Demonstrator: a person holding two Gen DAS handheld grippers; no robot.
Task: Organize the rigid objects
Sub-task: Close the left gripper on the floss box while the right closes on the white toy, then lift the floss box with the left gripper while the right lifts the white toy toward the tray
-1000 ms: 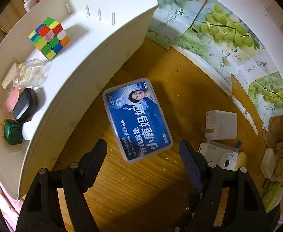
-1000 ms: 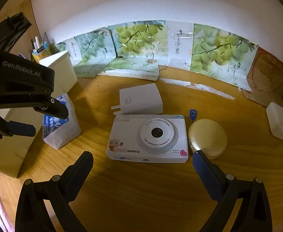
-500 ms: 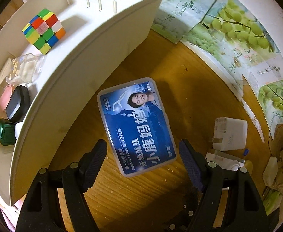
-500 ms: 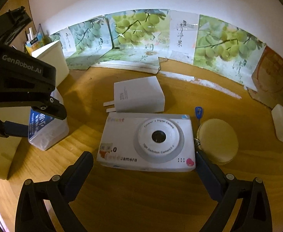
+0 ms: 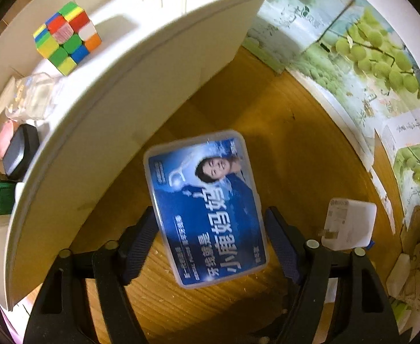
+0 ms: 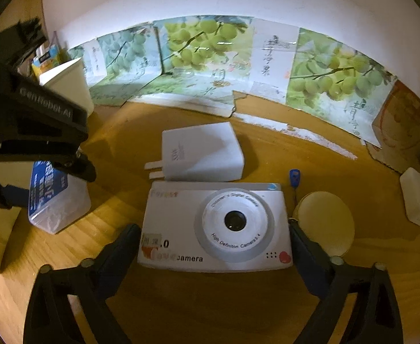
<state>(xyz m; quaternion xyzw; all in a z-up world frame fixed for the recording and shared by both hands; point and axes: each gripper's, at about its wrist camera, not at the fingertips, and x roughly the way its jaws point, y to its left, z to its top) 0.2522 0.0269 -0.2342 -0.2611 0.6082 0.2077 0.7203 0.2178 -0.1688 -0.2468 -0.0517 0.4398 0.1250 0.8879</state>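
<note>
The dental floss box, a clear plastic case with a blue label, lies flat on the wooden table, its long axis running away from the left gripper and leaning a little to that claw's left. Its near half sits between the two fingers, which have just been closing in; the left pad is at the box's edge, the right pad just beside it, and I cannot tell whether they press yet. To the claw's left stands the white organizer bin, holding a Rubik's cube.

The white toy camera lies lens-up, long axis crosswise between the fingers of the right gripper. These jaws have also been closing and flank the camera's short ends, close or touching. Just beyond it lies a white charger plug, prongs toward the claw's left; a round gold compact sits just right.
</note>
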